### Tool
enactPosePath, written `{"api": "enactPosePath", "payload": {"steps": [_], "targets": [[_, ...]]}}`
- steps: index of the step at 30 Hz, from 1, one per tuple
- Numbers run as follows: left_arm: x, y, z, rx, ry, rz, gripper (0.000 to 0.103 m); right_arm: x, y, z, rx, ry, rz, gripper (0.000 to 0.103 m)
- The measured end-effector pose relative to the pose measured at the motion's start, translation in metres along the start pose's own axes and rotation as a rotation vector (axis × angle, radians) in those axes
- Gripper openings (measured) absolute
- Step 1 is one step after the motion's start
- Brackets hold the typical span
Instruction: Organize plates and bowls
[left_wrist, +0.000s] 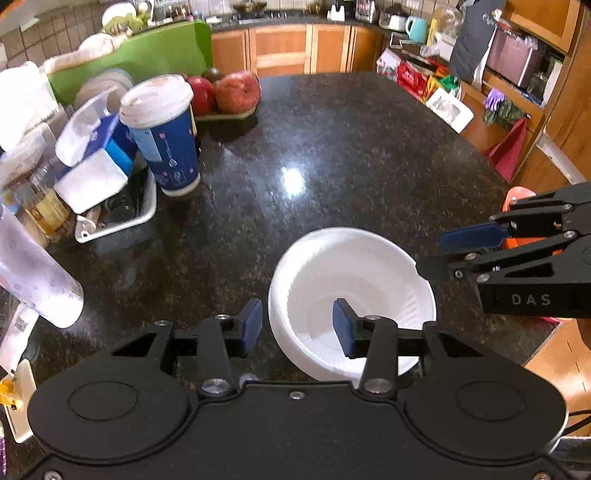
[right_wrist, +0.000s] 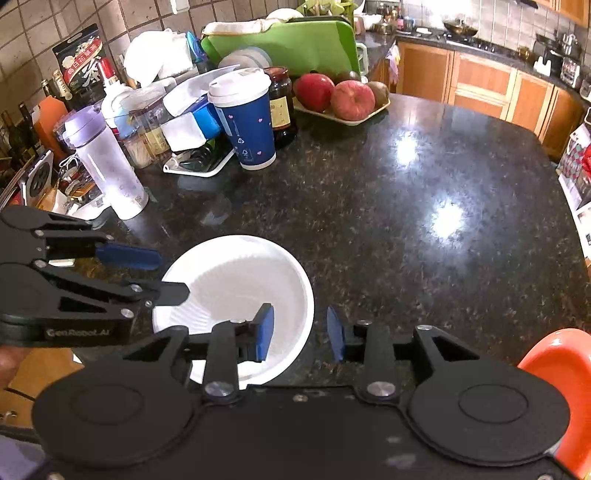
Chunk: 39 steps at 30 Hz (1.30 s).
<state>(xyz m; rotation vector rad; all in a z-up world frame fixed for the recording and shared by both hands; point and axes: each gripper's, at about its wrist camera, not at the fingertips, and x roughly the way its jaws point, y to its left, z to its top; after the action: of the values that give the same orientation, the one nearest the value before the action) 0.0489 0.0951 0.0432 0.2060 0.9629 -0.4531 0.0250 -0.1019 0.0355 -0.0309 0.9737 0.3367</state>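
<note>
Granite counter (left_wrist: 332, 147), white bowl (left_wrist: 351, 280) upright

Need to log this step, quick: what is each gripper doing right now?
Left gripper: open, jaws astride the white bowl's rim, pads not pressing.
Right gripper: open, jaws astride the opposite rim, holding nothing.

Glossy granite counter (left_wrist: 332, 155) (matt bowl (left_wrist: 351, 266))
</note>
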Motion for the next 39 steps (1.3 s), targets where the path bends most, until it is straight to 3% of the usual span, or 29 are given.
{"api": "enactPosePath", "payload": {"steps": [12, 27, 39], "targets": [[-0.001, 0.019, -0.015, -0.089, -0.118, 0.067, 0.061, 0.004, -0.001, -0.014, 0.111, -0.053, -0.033, 0.043], [-0.005, 0.020, -0.038, -0.168, -0.225, 0.204, 0.061, -0.008, 0.017, -0.048, 0.219, -0.257, -0.163, 0.045], [-0.012, 0.009, -0.048, -0.271, -0.172, 0.217, 0.060, -0.014, 0.004, -0.058, 0.226, -0.276, -0.124, 0.049]]}}
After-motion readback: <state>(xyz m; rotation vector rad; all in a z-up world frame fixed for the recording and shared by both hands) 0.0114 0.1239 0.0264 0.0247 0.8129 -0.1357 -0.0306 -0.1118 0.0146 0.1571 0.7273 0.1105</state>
